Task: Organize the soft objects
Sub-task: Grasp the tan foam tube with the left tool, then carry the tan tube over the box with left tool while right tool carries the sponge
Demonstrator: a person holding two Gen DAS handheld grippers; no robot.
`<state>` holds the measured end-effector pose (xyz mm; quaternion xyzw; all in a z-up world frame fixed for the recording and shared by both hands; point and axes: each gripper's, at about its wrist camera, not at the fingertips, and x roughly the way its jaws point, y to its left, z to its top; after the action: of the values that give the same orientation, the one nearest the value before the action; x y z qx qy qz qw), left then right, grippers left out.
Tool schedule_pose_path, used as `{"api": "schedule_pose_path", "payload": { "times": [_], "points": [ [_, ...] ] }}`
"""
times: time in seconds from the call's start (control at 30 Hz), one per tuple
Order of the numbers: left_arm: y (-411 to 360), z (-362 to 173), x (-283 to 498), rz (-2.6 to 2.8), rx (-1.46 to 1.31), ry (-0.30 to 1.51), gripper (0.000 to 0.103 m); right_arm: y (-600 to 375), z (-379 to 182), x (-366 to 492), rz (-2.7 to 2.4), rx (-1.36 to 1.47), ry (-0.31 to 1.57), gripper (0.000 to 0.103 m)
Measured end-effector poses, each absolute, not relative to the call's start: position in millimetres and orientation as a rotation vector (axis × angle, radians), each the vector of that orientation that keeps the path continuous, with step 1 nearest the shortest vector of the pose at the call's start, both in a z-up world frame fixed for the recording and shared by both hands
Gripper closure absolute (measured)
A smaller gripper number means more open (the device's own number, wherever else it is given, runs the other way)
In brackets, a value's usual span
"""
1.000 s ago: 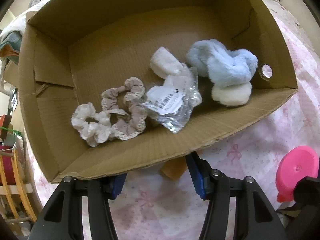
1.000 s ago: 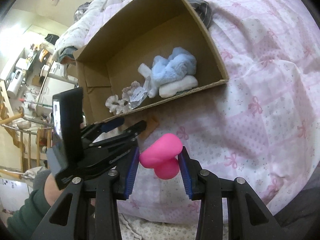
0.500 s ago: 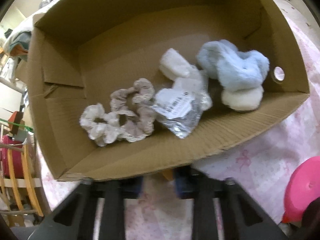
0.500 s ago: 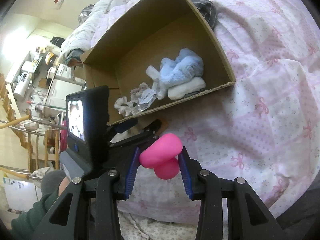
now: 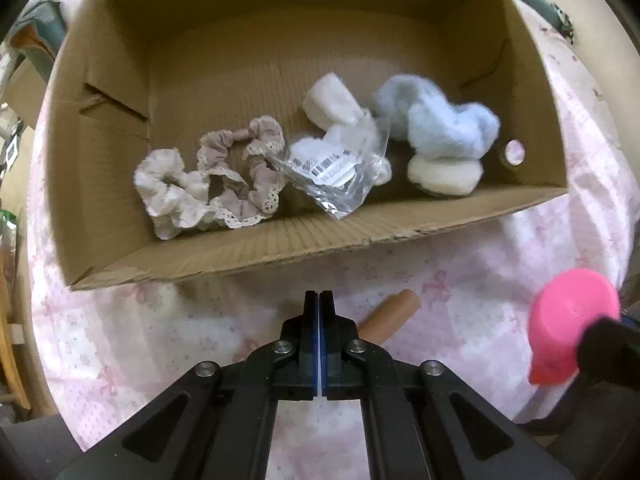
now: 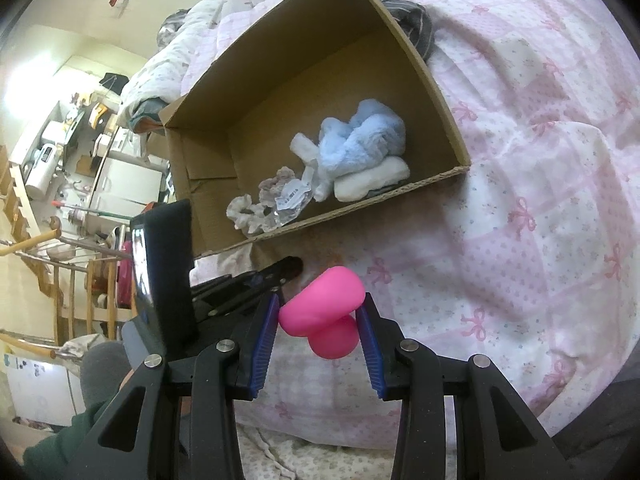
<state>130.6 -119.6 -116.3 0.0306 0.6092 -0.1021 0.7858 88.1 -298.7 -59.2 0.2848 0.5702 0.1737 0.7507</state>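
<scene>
An open cardboard box lies on the pink bed. It holds two scrunchies, a clear plastic packet, a white fuzzy item, a light blue fluffy item and a cream pad. My left gripper is shut and empty, just in front of the box's near wall. A tan soft cylinder lies on the bed beside it. My right gripper is shut on a pink soft toy, held above the bed.
The pink bow-patterned bedspread spreads right of the box. A dark garment lies behind the box. Shelves, railings and clutter stand off the bed's left side. The left gripper's body with its screen sits close left of my right gripper.
My left gripper has closed from open to fully shut and pulled back from the box, uncovering the tan cylinder. The right gripper still holds the pink toy, drawn slightly back.
</scene>
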Motion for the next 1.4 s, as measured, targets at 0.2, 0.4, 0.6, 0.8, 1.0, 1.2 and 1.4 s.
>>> {"api": "schedule_pose_path", "payload": {
  "times": [0.2, 0.4, 0.6, 0.8, 1.0, 1.2, 1.4],
  "points": [
    [-97.1, -107.7, 122.4, -0.220, 0.059, 1.304, 0.102, -300.0, -57.7, 91.1, 0.382, 0.637, 1.231, 0.061],
    [-117.6, -112.1, 115.9, -0.265, 0.098, 1.332, 0.071, -302.3, -61.3, 91.5, 0.362, 0.640, 1.239, 0.061],
    [-142.8, -134.6, 115.3, -0.310, 0.219, 1.372, 0.057, -305.1, -63.2, 91.3, 0.350, 0.650, 1.244, 0.061],
    [-140.2, -147.1, 115.0, -0.306, 0.208, 1.380, 0.084, -307.0, -65.7, 92.6, 0.353, 0.678, 1.253, 0.061],
    [-137.1, -148.7, 100.9, -0.319, 0.213, 1.371, 0.099, -306.0, -65.0, 95.1, 0.362, 0.693, 1.246, 0.061],
    [-104.9, -118.6, 83.5, -0.309, 0.142, 1.344, 0.099, -304.6, -66.7, 95.2, 0.350, 0.680, 1.255, 0.061],
    [-77.2, -74.1, 73.9, -0.283, 0.071, 1.252, 0.099, -300.6, -72.0, 98.0, 0.331, 0.651, 1.272, 0.061]
  ]
}}
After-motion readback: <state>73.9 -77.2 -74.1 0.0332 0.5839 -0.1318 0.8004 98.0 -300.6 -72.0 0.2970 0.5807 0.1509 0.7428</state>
